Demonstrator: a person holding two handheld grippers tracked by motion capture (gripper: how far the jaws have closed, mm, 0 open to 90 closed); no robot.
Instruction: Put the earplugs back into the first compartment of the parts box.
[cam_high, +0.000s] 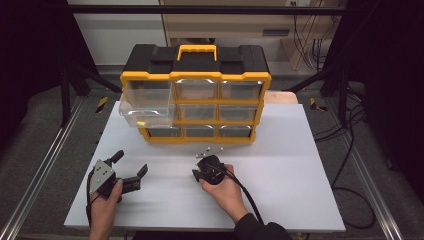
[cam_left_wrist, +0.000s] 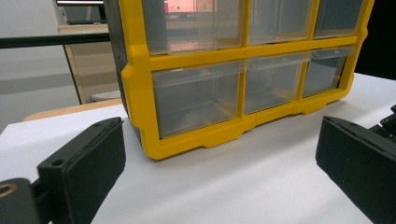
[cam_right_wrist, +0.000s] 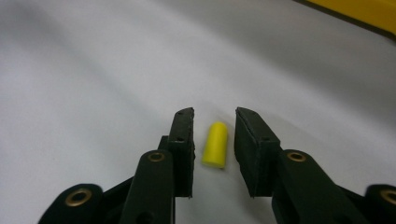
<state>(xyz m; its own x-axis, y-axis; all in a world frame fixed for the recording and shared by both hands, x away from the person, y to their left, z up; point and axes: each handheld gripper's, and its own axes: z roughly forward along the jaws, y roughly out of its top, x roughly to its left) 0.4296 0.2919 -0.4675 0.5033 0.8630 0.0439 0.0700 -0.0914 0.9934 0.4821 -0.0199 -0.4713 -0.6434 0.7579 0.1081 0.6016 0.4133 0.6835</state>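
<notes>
On the left of the white table (cam_high: 280, 190), the left gripper (cam_high: 131, 165) rests with its fingers (cam_left_wrist: 81, 163) spread wide and nothing between them, facing the lower corner of the yellow drawer organizer (cam_high: 196, 95). Two clear drawers (cam_high: 146, 102) on the organizer's left side stand pulled out, one with something small and yellow inside. Right of centre, just before the organizer's front, the right gripper (cam_right_wrist: 214, 135) points down at the table, its fingers narrow around a small yellow plug (cam_right_wrist: 215, 143) lying flat between them, with thin gaps on either side.
</notes>
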